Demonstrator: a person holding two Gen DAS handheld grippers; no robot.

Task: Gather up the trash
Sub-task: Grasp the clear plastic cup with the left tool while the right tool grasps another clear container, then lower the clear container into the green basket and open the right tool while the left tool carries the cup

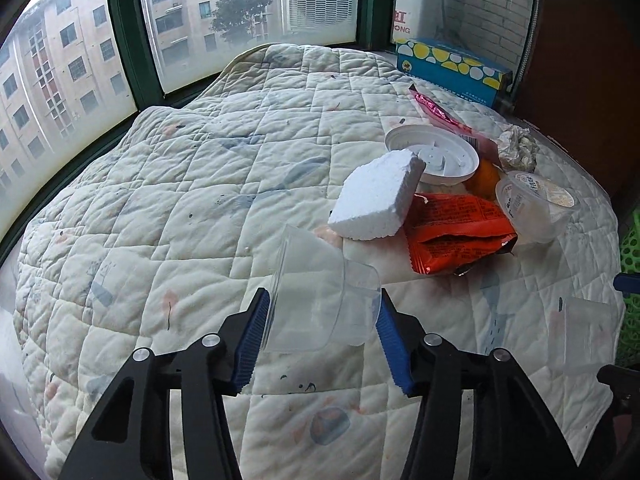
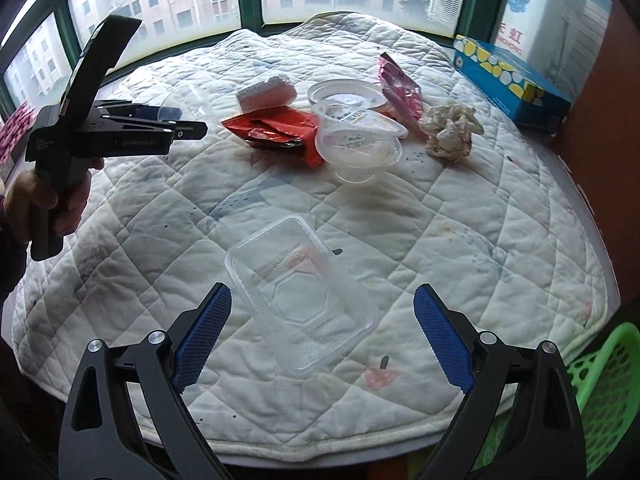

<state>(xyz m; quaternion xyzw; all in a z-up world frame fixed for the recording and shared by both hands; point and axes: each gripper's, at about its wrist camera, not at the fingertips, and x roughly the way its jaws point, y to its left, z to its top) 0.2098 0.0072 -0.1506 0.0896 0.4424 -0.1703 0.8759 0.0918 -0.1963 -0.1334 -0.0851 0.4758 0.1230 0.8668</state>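
left wrist view shows the quilted bench (image 1: 168, 208) under the windows, with a trash pile at its right: white foam block (image 1: 376, 196), orange wrapper (image 1: 456, 232), white lid (image 1: 434, 154), lidded clear cup (image 1: 534, 204) and crumpled paper (image 1: 518, 148). the left hand-held gripper (image 1: 322, 322) is clenched on a clear plastic cup (image 1: 320, 292), held tilted above the quilt. in the right wrist view the right hand-held gripper (image 2: 322, 334) hangs released, jaws wide, over a clear rectangular tray (image 2: 302, 294) lying on the quilt near a green basket (image 2: 600, 392).
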